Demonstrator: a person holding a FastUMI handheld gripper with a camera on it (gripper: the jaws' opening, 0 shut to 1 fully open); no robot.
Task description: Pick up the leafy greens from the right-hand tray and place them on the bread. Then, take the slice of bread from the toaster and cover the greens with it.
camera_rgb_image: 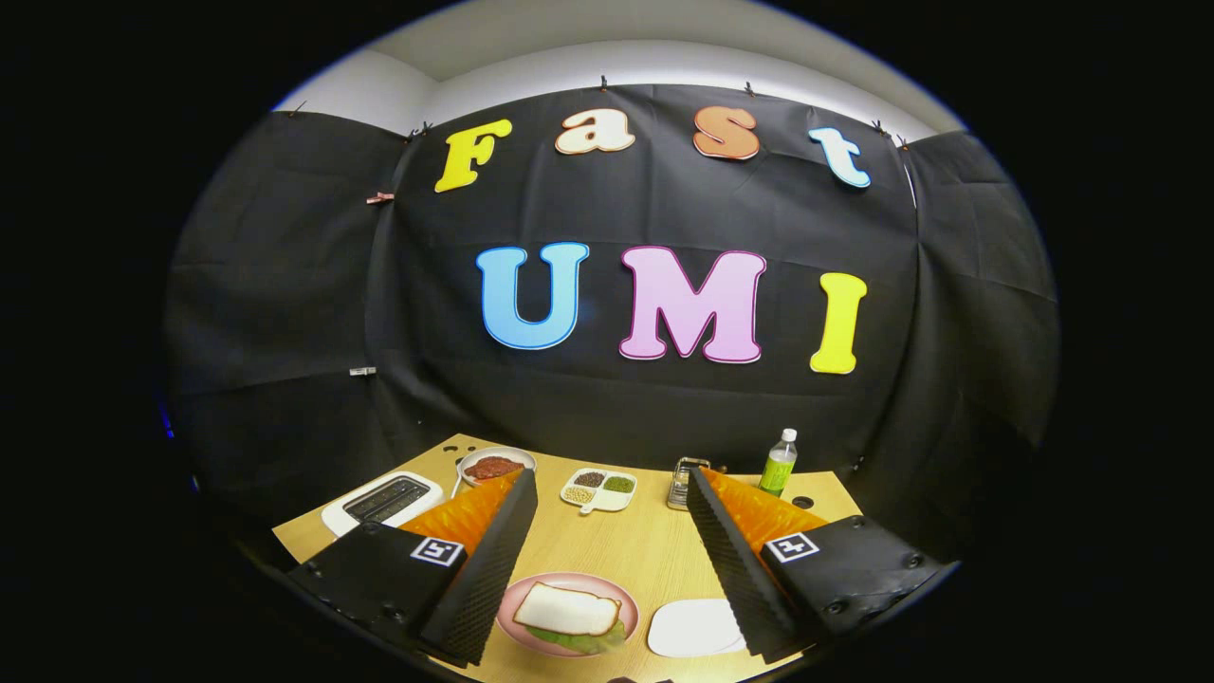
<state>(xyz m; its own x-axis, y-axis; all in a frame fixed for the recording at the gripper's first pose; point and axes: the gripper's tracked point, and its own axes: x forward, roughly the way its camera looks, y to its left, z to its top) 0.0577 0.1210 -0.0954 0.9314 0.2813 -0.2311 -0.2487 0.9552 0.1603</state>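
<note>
At the far left of the wooden table [645, 550] sits a white toaster [382, 503] with dark slots on top, partly covered by the gripper's left finger. Just behind and to the right of it, a shallow bowl [495, 465] holds something reddish-brown. The gripper [612, 560] hangs above the table with its two fingers spread wide, nothing between them but open air. Below that gap, close to the near edge of the table, a pink plate [569, 645] carries the sandwich: a slice of bread [567, 609] lies flat on top, and the leafy greens [586, 641] peek out from under its near edge, so the greens are covered. Whether another slice lies beneath them cannot be told from here. Farther back, roughly between the fingertips, a small white divided dish [599, 490] holds little heaps of dark, pale and green grains in separate compartments. Right of the pink plate, just beside the right finger, lies a white tray [694, 628] with a bare surface. Beyond the right fingertip stands a small metal object [681, 484], too small to make out, and further right a green bottle [779, 463] with a white cap stands upright near the back edge of the table.
</note>
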